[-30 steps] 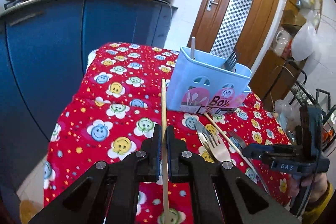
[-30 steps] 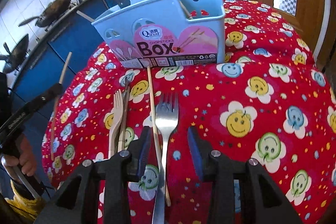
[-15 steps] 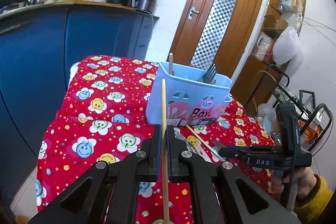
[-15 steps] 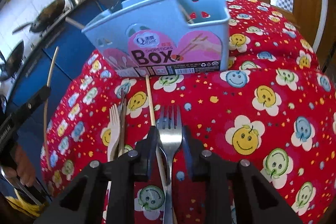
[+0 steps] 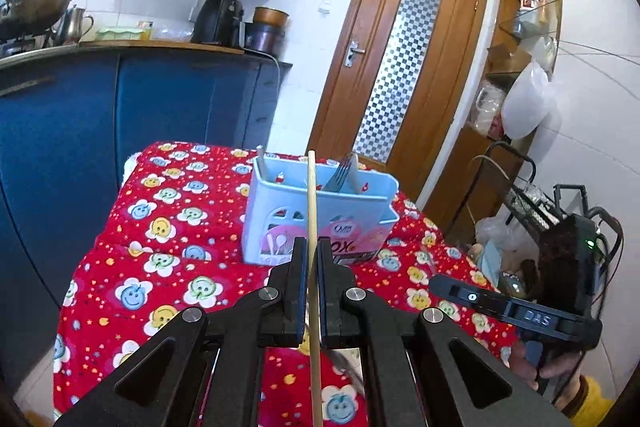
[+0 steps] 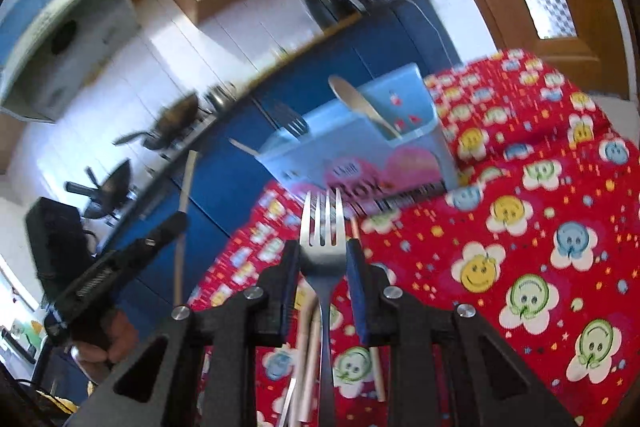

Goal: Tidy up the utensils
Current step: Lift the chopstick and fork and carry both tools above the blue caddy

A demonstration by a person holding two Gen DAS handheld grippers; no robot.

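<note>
Left gripper fingers clamp a thin wooden chopstick upright; right gripper fingers pinch a shiny metal fork, tines forward.

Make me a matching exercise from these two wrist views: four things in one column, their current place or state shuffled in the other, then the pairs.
Things
1. wooden chopstick
2. metal fork
3. spoon
4. blue utensil box

Places or states
A. standing on the red smiley tablecloth
B. clamped in the right gripper
C. clamped in the left gripper
D. leaning inside the box, bowl end up

Pairs: 1-C, 2-B, 3-D, 4-A
</note>
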